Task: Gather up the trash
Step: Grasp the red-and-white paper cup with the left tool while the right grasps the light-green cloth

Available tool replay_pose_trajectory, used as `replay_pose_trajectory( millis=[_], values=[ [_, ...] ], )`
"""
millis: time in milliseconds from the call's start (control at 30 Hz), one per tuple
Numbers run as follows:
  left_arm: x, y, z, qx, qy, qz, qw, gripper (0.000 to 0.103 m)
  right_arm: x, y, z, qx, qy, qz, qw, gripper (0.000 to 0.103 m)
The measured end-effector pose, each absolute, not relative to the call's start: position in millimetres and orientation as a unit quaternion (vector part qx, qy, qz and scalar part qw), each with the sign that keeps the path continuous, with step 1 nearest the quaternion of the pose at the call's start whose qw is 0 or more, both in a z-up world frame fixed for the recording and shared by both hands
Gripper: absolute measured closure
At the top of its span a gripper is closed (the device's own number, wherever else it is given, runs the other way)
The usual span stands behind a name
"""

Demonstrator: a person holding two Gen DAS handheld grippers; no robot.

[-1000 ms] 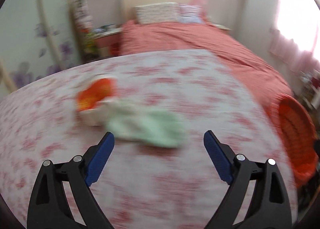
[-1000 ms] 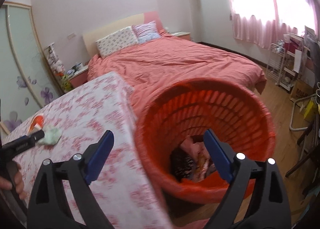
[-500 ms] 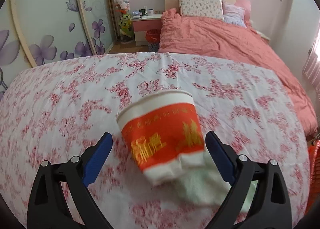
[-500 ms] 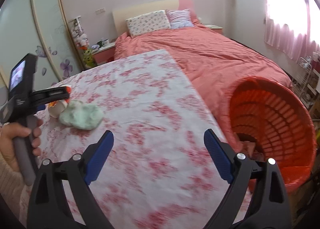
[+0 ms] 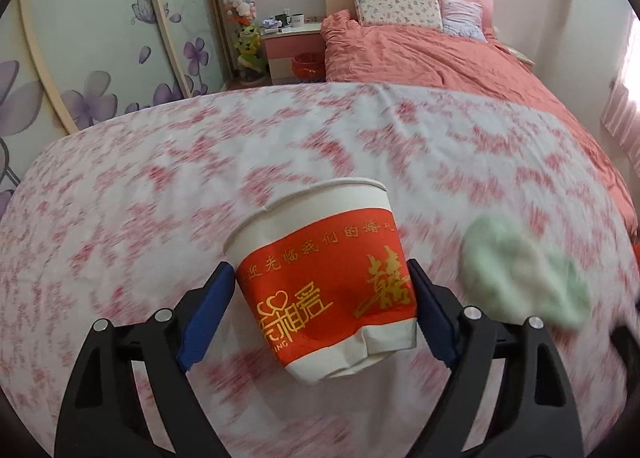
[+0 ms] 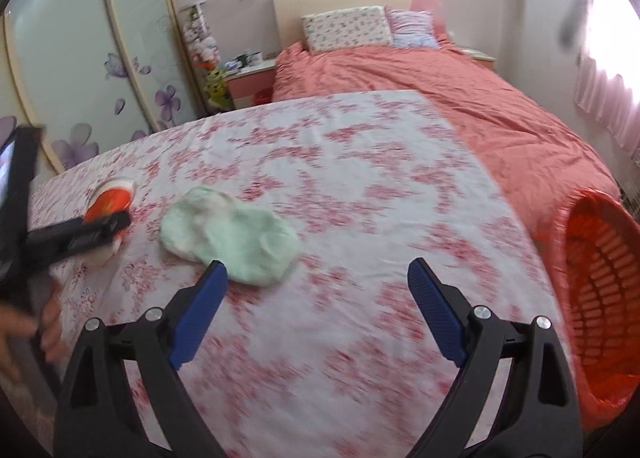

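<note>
A white paper cup (image 5: 326,282) with a red band and gold writing sits between the blue pads of my left gripper (image 5: 320,296); both pads touch its sides. The cup also shows in the right wrist view (image 6: 109,204), gripped at the left. A crumpled pale green tissue (image 5: 524,284) lies on the floral tablecloth to the cup's right. In the right wrist view the tissue (image 6: 230,234) lies just ahead and left of my right gripper (image 6: 318,298), which is open and empty. An orange trash basket (image 6: 596,298) stands off the table's right edge.
The table with a pink floral cloth (image 6: 360,198) fills the foreground. A bed with a coral cover (image 6: 460,98) lies behind it. A pink nightstand (image 5: 294,48) and a floral wardrobe (image 5: 100,38) stand at the back left.
My left gripper has closed onto the paper cup, and the tissue now lies apart to its right. My right gripper has swung left from the basket toward the tissue.
</note>
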State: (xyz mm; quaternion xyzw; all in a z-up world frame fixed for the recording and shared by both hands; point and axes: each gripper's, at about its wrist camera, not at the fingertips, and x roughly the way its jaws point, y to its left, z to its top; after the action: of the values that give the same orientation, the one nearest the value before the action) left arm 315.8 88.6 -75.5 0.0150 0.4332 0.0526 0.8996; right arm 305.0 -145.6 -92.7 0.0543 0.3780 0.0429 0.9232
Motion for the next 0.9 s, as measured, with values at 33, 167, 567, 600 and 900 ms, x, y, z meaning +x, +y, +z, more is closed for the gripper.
replay_pose_trajectory(
  millis=[33, 167, 567, 600, 900],
  values=[
    [307.7, 93.2, -75.8, 0.019, 0.432, 0.052, 0.9, 0.019, 311.1, -138.6, -94.0, 0.053, 0.381, 0.048, 0.922, 0.013],
    [282.9, 109.2, -78.8, 0.026, 0.424, 0.052, 0.904, 0.019, 332.4, -113.9, -99.8, 0.038, 0.393, 0.062, 0.917, 0.013],
    [280.1, 134.0, -91.6, -0.021, 0.44, 0.063, 0.896, 0.018, 365.6, -79.3, -111.1, -0.007, 0.431, 0.053, 0.901, 0.034],
    [280.0, 133.5, -92.0, -0.021, 0.44, 0.063, 0.896, 0.018, 364.5, -79.0, -110.5, -0.006, 0.429, 0.054, 0.901, 0.042],
    [277.4, 132.6, -91.3, -0.021, 0.439, 0.063, 0.896, 0.018, 340.9, -89.6, -105.5, 0.004, 0.431, 0.064, 0.9, 0.09]
  ],
)
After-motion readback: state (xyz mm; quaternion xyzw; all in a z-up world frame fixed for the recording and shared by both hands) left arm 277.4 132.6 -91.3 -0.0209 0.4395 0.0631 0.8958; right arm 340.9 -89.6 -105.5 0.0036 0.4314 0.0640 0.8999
